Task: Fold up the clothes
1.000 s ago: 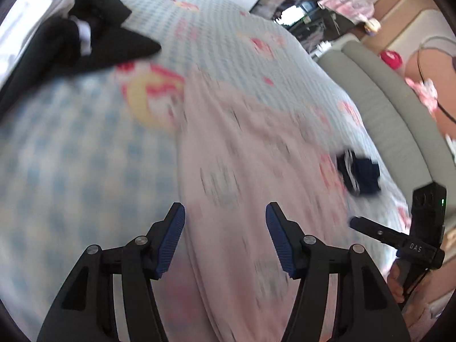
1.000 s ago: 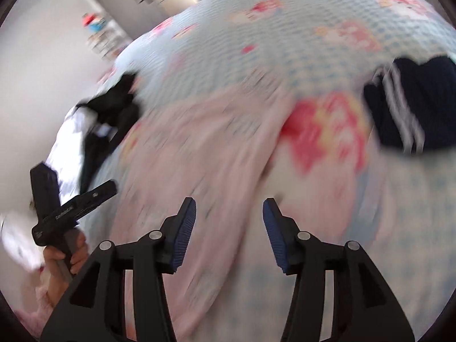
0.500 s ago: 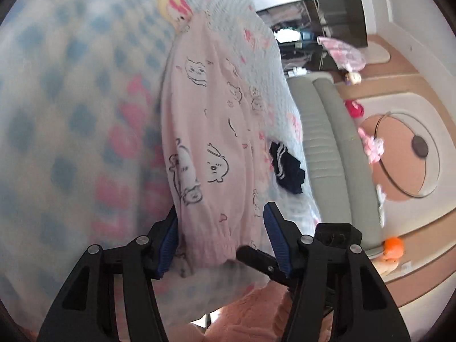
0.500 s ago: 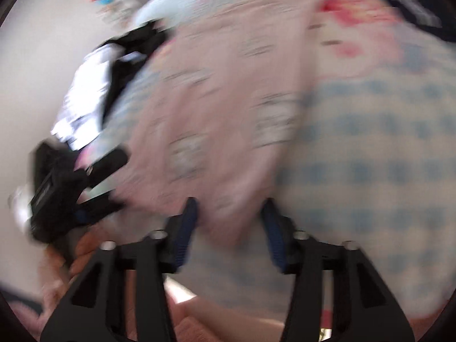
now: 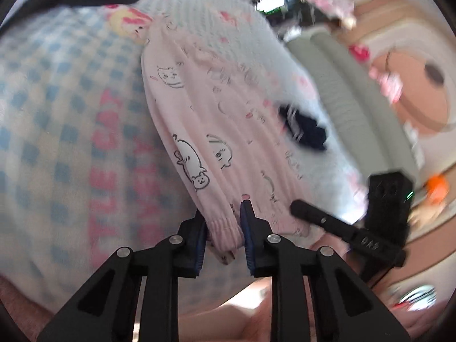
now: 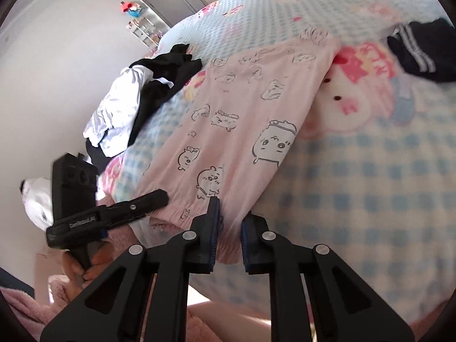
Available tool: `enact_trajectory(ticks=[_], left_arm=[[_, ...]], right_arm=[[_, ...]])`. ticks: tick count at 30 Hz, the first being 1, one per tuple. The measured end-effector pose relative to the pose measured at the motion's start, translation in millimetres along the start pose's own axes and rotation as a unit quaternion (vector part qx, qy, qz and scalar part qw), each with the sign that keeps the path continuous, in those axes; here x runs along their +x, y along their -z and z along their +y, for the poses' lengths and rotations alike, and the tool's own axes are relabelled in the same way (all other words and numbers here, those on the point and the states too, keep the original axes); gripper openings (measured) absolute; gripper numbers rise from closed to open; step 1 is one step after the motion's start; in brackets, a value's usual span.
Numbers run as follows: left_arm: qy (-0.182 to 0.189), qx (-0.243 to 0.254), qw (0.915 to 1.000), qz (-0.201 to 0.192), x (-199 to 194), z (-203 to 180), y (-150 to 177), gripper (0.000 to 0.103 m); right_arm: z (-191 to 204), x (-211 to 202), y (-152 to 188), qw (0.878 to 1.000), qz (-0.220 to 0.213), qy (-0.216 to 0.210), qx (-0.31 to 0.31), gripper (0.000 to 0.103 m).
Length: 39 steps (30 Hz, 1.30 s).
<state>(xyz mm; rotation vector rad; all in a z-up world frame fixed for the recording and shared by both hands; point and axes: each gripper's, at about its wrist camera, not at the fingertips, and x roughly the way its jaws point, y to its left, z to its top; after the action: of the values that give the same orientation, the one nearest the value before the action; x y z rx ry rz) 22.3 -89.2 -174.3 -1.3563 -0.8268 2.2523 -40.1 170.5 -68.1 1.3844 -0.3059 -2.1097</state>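
Observation:
A pink garment with cartoon animal prints lies stretched along the bed, also seen in the right wrist view. My left gripper is shut on its ribbed hem at the left near corner. My right gripper is shut on the hem at the right near corner. Each gripper shows in the other's view: the right one in the left wrist view, the left one in the right wrist view. The near edge of the garment hangs over the bed's front edge.
The bed has a blue checked cover with pink cartoon prints. A black and white clothes pile lies at the far left. A navy striped garment lies at the right. A grey padded headboard runs along the far side.
Both grippers moved down to the garment's near hem and closed on it; they were open one second ago and half a second ago.

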Motion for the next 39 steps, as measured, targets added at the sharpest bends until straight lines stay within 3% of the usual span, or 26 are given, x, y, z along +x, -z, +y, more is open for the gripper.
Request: enact_trajectory(ticks=[4, 9, 12, 15, 19, 21, 23, 26, 29, 31, 34, 37, 39], left_arm=[[-0.064, 0.038, 0.9972, 0.011, -5.5, -5.2, 5.1, 0.028], [-0.029, 0.026, 0.9974, -0.061, -30.3, -3.3, -14.4, 0.044], [-0.012, 0.028, 0.9962, -0.082, -24.5, -13.2, -36.6, 0.050], [-0.036, 0.059, 0.9941, -0.083, 2.6, -19.3, -48.8, 0.055], [-0.061, 0.037, 0.9972, -0.022, 39.1, -5.3, -38.7, 0.055], [-0.095, 0.034, 0.9949, 0.008, 44.6, 7.7, -24.7, 0.051], [-0.094, 0.036, 0.9949, 0.006, 33.3, 10.9, -18.1, 0.049], [-0.063, 0.021, 0.9977, -0.019, 11.3, 9.1, -19.4, 0.049], [-0.033, 0.051, 0.9968, -0.052, 5.3, -7.5, -24.6, 0.049], [-0.049, 0.070, 0.9959, -0.030, 23.0, -16.7, -26.6, 0.050], [-0.104, 0.067, 0.9917, 0.035, 51.8, -8.8, -19.5, 0.049], [-0.095, 0.071, 0.9925, 0.029, 32.2, -7.6, -10.3, 0.049], [-0.069, 0.041, 0.9965, 0.020, 15.5, 1.5, -6.8, 0.050]], right_arm=[[2.3, 4.8, 21.9, 0.998, 0.033, 0.055, -0.009, 0.023], [-0.9, -13.0, 10.0, 0.997, 0.001, 0.074, -0.007, 0.028], [1.8, -6.7, -5.6, 0.995, -0.007, 0.093, -0.025, 0.033], [4.2, 1.8, -19.0, 0.993, -0.010, 0.111, -0.044, 0.033], [-4.4, 40.3, -10.1, 0.987, 0.028, 0.148, -0.058, 0.034], [-18.6, 44.8, -1.1, 0.985, 0.036, 0.164, -0.039, 0.032], [-30.8, 34.7, 3.9, 0.987, 0.031, 0.155, -0.015, 0.032], [-36.2, 17.7, 6.3, 0.989, 0.016, 0.149, 0.000, 0.032], [-24.8, 4.9, 2.5, 0.991, -0.010, 0.135, -0.008, 0.036], [-16.9, 9.0, 0.6, 0.992, -0.010, 0.122, -0.022, 0.036], [-13.3, 30.3, 6.9, 0.987, 0.033, 0.151, -0.040, 0.036], [-23.6, 20.1, 18.5, 0.987, 0.037, 0.157, -0.023, 0.036], [-29.8, 9.7, 25.1, 0.987, 0.031, 0.159, -0.004, 0.039]])
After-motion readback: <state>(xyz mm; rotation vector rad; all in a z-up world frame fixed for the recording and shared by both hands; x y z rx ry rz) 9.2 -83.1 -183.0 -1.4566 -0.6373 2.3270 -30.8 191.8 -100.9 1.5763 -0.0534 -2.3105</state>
